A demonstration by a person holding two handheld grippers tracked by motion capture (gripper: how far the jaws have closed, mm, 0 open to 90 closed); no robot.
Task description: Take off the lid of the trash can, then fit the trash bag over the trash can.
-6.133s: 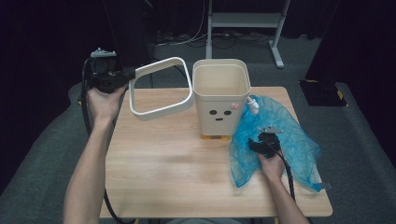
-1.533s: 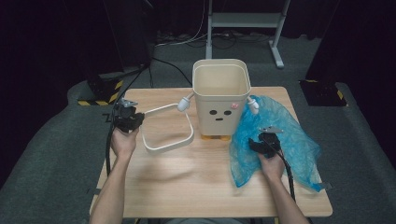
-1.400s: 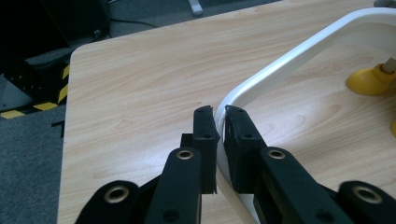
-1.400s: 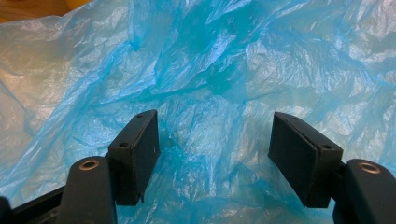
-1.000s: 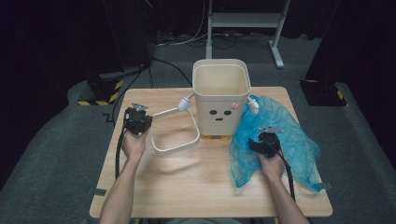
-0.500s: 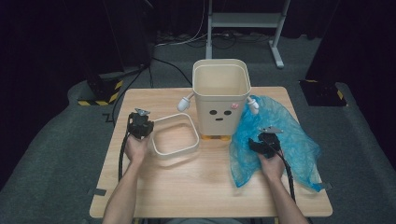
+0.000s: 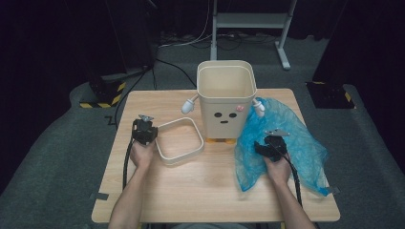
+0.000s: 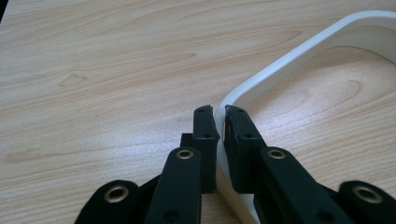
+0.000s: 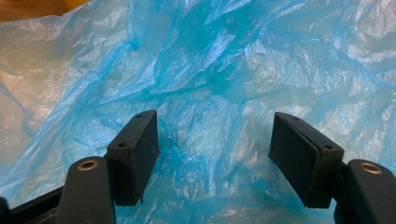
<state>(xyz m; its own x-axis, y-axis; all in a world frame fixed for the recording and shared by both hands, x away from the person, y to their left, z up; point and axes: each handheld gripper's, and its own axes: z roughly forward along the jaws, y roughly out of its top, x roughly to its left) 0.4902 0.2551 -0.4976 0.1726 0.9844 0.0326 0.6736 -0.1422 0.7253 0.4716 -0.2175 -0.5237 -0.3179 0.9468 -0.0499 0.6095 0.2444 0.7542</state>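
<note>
Left gripper, near left on the wooden table: jaws nearly closed, clamped on the wall of the white square ring frame, which lies on the tabletop just left of the bin, its far side cut off in the left gripper view. Right gripper, near right: jaws wide apart, holding nothing, poised over the crumpled blue plastic bag, whose folds hide the tabletop beneath. Mid-table: cream waste bin with a printed face, upright, its right flank touched by the bag; beyond: grey carpet floor, cables, a metal stand base, and dark surroundings hard to make out.
</note>
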